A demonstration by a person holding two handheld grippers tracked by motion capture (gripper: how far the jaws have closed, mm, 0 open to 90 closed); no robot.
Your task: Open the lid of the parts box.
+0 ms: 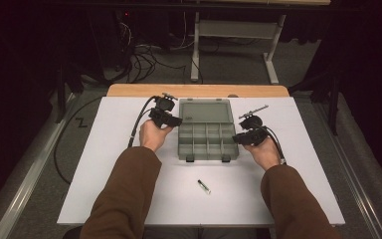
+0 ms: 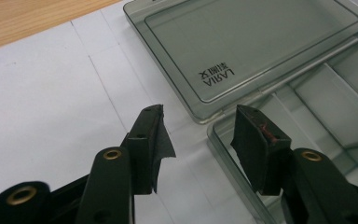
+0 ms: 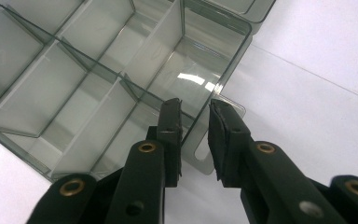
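Sitting open in the middle of the white surface [image 1: 129, 199] is a grey see-through box [image 1: 208, 142] with many little rooms inside, and its lid [image 1: 205, 110] lies flat behind it, away from the person. The box is longer from side to side than from front to back, and both hands are at its short ends. The left gripper [image 1: 171, 121] is at the left end, near the line where lid and box join. In the left gripper view its fingers [image 2: 149, 140] stand apart with nothing between them; the box corner [image 2: 223, 135] lies just ahead of them and a bit to the right, close but not touched as far as I can see. The right gripper [image 1: 238, 138] is at the right end of the box. In the right gripper view its fingers [image 3: 170, 126] are narrow, and the thin wall at the box's end, by a small clear tab [image 3: 205, 156], stands between them. It looks like they are holding that wall, so the right hand seems to keep the box steady. A small pen-like thing [image 1: 204, 186] lies on the surface near the person, well apart from the box and from both hands. I think the left hand is the free one, and the lid is nearest to it.
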